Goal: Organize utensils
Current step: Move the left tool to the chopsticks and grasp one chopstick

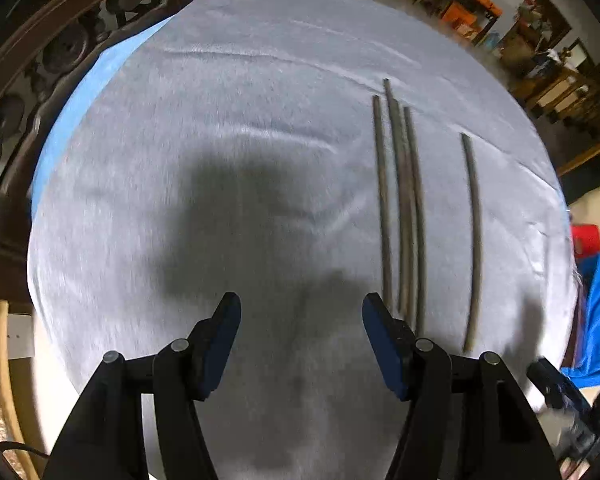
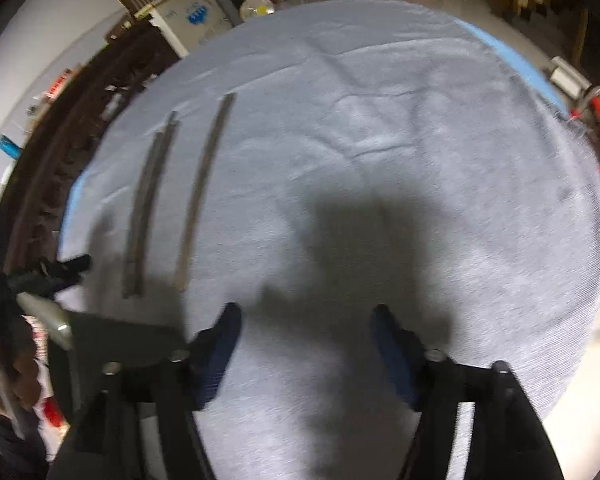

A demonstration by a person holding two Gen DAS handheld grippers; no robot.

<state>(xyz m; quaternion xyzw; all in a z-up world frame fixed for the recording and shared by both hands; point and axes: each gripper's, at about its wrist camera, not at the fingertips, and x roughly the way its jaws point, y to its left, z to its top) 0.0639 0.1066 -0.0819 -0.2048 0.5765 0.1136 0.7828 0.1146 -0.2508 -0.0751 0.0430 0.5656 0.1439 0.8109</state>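
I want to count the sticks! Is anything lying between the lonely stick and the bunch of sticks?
No. In the left wrist view, only bare grey cloth lies between the lone stick and the bunch.

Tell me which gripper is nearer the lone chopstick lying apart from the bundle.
Left, though the call is close. The lone chopstick lies just right of the open left gripper. From the open right gripper, it lies up and to the left.

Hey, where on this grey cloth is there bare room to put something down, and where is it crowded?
Bare cloth runs from the blue edge strip to the bundled chopsticks, under the open left gripper. The right side beyond the lone chopstick, under the open right gripper, is bare too. Between bundle and lone stick there is only a narrow strip.
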